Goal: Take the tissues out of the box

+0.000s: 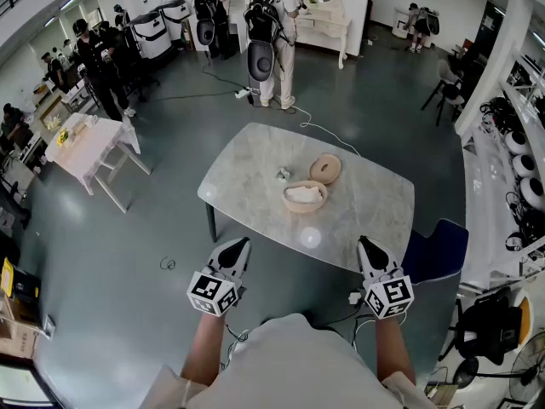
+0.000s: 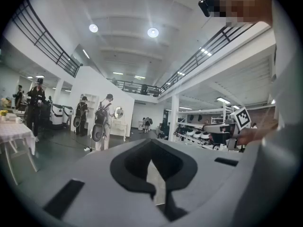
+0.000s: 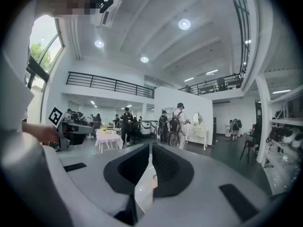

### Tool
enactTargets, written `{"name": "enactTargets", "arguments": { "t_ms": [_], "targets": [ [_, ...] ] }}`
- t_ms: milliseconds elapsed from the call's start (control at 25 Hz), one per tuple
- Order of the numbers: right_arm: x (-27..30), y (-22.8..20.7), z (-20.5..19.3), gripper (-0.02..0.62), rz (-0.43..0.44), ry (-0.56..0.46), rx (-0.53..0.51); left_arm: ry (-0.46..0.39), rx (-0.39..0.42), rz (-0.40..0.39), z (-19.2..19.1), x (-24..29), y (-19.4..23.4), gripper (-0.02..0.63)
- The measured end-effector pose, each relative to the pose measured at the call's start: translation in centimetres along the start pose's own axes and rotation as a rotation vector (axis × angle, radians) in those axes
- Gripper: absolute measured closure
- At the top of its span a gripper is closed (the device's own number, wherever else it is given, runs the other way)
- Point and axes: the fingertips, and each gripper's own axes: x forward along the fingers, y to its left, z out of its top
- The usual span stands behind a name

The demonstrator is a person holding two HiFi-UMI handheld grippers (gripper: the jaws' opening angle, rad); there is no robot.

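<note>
A round wooden box (image 1: 304, 197) with white tissues (image 1: 303, 193) inside stands open near the middle of the marble table (image 1: 255, 160). Its round lid (image 1: 324, 169) lies just behind it, and a small pale object (image 1: 282, 175) sits to the box's left. My left gripper (image 1: 244, 242) hovers shut and empty at the table's near edge, left of the box. My right gripper (image 1: 363, 241) is shut and empty at the near edge on the right. In the gripper views both the left gripper (image 2: 151, 143) and the right gripper (image 3: 150, 146) point level across the room with nothing between the jaws.
A blue chair (image 1: 438, 250) stands by the table's near right corner. A white-clothed table (image 1: 89, 143) stands on the left. Several people (image 1: 271, 32) stand at the back. A long shelf with white devices (image 1: 519, 169) runs along the right. A cable (image 1: 328, 130) lies on the floor behind the table.
</note>
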Motion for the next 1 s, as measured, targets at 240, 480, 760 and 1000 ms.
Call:
{"name": "enactTargets", "arguments": {
  "t_ms": [240, 480, 760, 1000],
  "targets": [
    [-0.1, -0.1, 0.1, 0.551, 0.007, 0.002, -0.002, -0.001, 0.001, 0.001, 0.4, 0.2, -0.3, 0.598],
    [-0.4, -0.3, -0.2, 0.551, 0.015, 0.003, 0.001, 0.001, -0.005, 0.004, -0.1, 0.3, -0.9, 0.598],
    [-0.7, -1.0, -0.3, 0.551, 0.005, 0.004, 0.020, 0.005, -0.012, 0.010, -0.5, 0.3, -1.5, 0.598],
    [-0.8, -1.3, -0.7, 0.551, 0.002, 0.018, 0.027, 0.016, -0.014, 0.014, -0.7, 0.3, -1.8, 0.598]
  ]
}}
